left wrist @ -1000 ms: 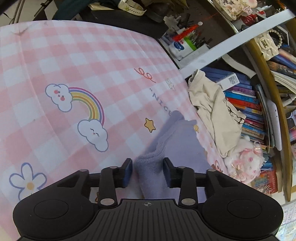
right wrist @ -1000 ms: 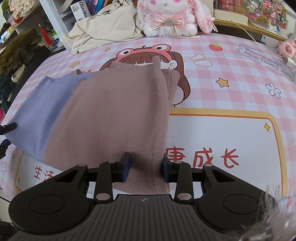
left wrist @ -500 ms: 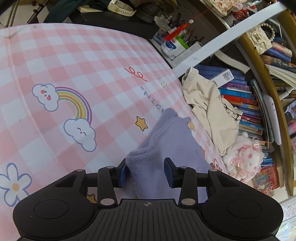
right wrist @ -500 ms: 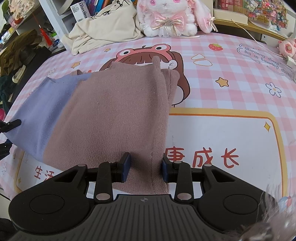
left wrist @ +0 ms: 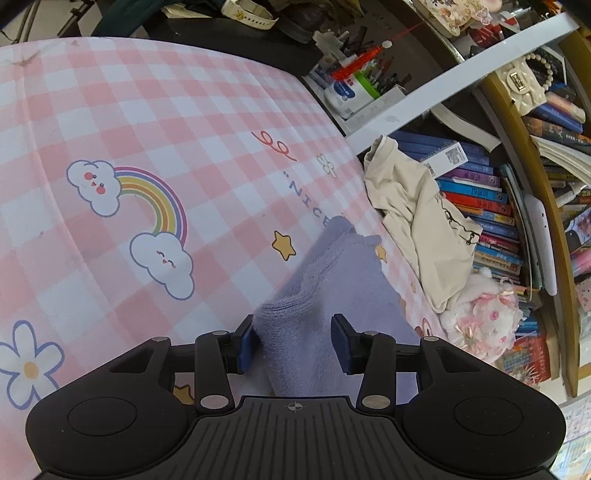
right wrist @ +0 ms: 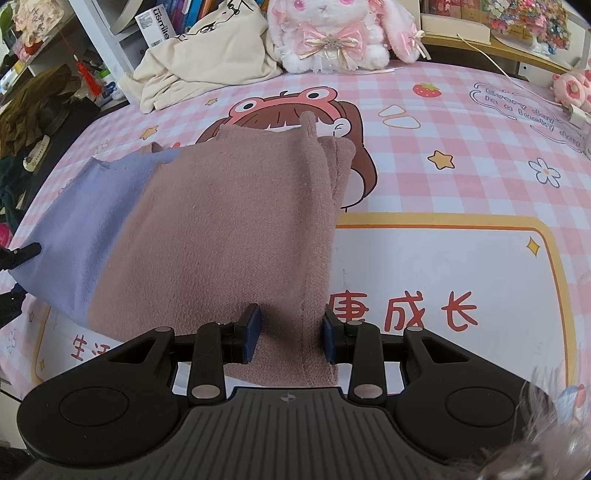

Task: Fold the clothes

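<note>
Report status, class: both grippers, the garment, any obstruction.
Left gripper open around lilac end. Right gripper open around brown end. Two-tone garment folded flat on checked mat. Nothing in the way.

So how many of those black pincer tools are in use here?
2. The left gripper straddles the lavender end of the garment; the right gripper straddles its brown end.

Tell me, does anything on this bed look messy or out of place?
Yes. A cream garment lies crumpled, unfolded, against the bookshelf beside the plush bunny. The brown-and-lilac garment being folded looks tidy, apart from its bunched far right corner.
</note>
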Motion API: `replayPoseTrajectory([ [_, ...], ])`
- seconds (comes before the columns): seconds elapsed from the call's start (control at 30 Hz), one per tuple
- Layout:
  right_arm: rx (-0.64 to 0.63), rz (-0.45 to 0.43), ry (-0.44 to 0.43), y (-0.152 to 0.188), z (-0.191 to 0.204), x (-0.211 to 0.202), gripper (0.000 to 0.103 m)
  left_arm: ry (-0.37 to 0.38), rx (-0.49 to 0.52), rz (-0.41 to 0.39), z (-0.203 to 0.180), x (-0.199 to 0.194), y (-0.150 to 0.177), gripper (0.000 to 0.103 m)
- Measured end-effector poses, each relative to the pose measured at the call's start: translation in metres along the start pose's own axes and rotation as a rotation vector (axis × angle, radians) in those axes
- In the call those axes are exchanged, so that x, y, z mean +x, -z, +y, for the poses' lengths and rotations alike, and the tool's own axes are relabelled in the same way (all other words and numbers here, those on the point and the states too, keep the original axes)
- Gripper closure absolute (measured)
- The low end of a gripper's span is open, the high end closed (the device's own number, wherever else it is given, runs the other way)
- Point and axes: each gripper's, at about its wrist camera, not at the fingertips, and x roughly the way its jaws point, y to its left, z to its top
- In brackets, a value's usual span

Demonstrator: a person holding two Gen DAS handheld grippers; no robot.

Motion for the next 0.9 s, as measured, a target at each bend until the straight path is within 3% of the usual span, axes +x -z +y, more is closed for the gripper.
replayPoseTrajectory([
  [0.2, 0.003, -0.009, 0.002, 0.002, 0.000, 0.000, 0.071, -0.008, -0.009, 0.001, -0.001, 0.001, 0.000, 0.065],
  [0.47, 0.017, -0.010, -0.018, 0.004, 0.003, 0.001, 0.071, -0.055, 0.010, 0.013, 0.000, 0.004, -0.010, 0.087],
  [0.7, -0.078, -0.012, -0.112, 0.007, 0.020, 0.004, 0.071, -0.073, 0.036, -0.019, 0.005, -0.001, -0.031, 0.088],
  [0.9, -0.065, -0.092, -0.135, -0.007, 0.011, -0.007, 0.068, -0.084, 0.049, -0.019, 0.006, -0.003, -0.036, 0.088],
])
